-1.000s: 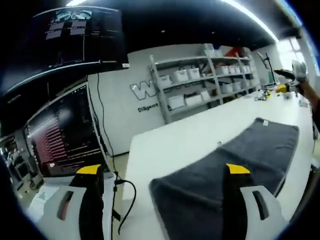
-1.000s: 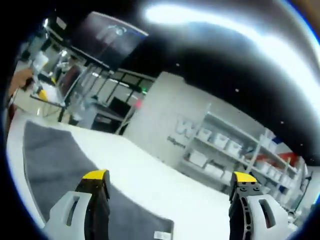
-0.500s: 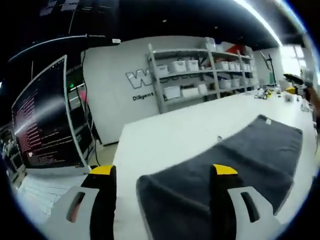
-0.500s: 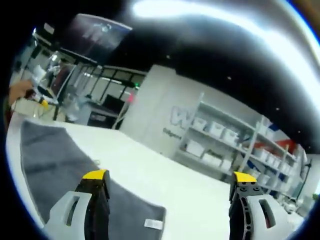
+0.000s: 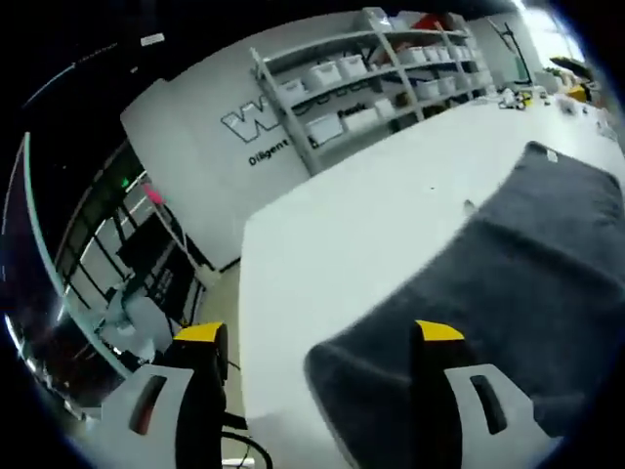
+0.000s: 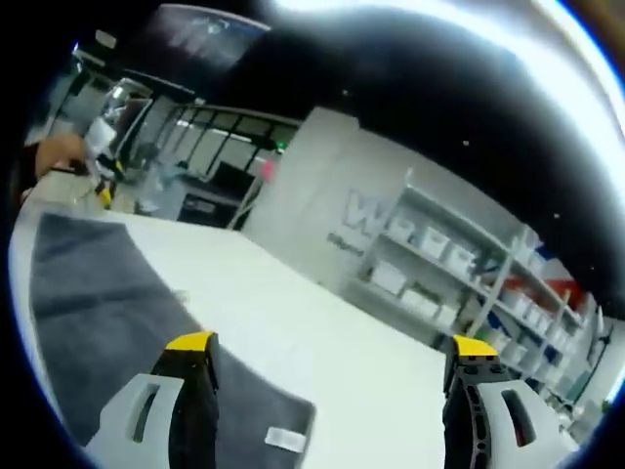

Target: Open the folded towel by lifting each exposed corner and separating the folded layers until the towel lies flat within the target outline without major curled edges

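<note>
Towel (image 5: 508, 283) lies on the white table (image 5: 332, 244) beneath both grippers' wide, empty jaws, untouched.

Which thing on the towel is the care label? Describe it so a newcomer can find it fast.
Start at the big white table, then the dark grey towel spread across it. In the right gripper view, follow the towel to its corner nearest the camera: the label is a small white rectangle lying on that corner, the one pale patch on the grey cloth.

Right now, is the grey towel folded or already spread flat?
Cannot tell for sure: the towel lies smooth on the white table, no layers visibly lifted; both grippers open.
</note>
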